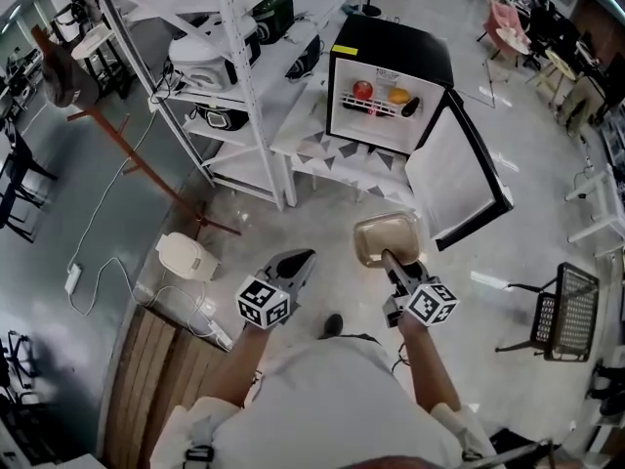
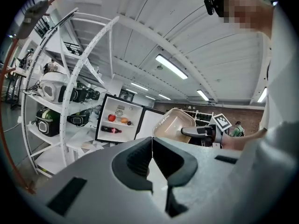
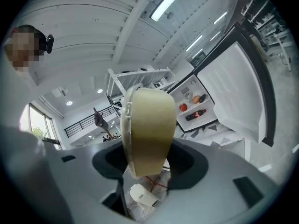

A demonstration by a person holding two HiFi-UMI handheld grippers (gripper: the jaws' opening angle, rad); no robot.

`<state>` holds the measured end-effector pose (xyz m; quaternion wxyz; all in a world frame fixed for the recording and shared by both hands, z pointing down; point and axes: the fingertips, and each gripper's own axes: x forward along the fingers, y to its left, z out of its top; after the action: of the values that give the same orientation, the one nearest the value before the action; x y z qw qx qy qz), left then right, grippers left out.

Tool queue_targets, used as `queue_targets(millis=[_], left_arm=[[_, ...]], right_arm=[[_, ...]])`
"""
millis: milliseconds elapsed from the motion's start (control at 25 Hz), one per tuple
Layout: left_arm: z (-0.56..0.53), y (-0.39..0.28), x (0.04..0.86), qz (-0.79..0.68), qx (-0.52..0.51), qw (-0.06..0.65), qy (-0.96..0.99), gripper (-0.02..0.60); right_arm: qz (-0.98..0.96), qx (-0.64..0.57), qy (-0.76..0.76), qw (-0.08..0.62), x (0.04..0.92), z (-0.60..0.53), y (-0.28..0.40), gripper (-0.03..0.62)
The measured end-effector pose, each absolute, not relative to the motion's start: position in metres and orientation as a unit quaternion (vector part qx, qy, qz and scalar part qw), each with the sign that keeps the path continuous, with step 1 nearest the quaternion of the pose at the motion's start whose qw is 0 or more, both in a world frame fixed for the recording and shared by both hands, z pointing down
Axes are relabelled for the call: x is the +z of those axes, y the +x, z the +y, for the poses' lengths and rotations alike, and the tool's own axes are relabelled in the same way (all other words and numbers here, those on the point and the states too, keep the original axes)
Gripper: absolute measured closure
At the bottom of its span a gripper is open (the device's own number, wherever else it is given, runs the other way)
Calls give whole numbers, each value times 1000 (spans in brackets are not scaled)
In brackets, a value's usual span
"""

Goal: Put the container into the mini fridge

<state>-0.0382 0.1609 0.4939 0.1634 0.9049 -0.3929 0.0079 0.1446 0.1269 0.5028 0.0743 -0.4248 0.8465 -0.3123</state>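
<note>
Head view: right tongs (image 1: 389,260) clamp the container (image 1: 387,231) by its near rim, open fridge (image 1: 391,47) straight ahead and well apart, nearer this hand; left tongs (image 1: 299,261) closed, empty.

Mini fridge (image 1: 391,52) stands open, door (image 1: 444,169) swung wide to the right, so the way in is straight from the front; door panel blocks the right side. Inside, wire shelf (image 1: 376,106) carries apple (image 1: 362,90), orange (image 1: 398,95) & a dark item (image 1: 411,106); bottle (image 2: 112,129) lies below at left, w/ room beside it. Bare floor (image 1: 332,233) leads up to it. Shelving rack (image 1: 239,86) crowds the fridge's left; white appliance (image 1: 186,257) & brown stand (image 1: 146,169) sit left of that path, mesh chair (image 1: 566,311) well off right.
</note>
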Motion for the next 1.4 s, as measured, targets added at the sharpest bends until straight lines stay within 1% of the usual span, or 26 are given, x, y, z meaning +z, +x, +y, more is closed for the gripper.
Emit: queue_targets(millis=[520, 1040, 1400], left_arm=[[86, 2, 496, -408, 20, 160, 899, 575], [26, 6, 512, -407, 22, 176, 896, 575], [-53, -16, 512, -377, 22, 174, 910, 575]], right_arm=[[856, -321, -400, 68, 509, 43, 175, 361], [857, -333, -391, 51, 527, -2, 173, 362], [839, -338, -423, 52, 536, -64, 154, 362]])
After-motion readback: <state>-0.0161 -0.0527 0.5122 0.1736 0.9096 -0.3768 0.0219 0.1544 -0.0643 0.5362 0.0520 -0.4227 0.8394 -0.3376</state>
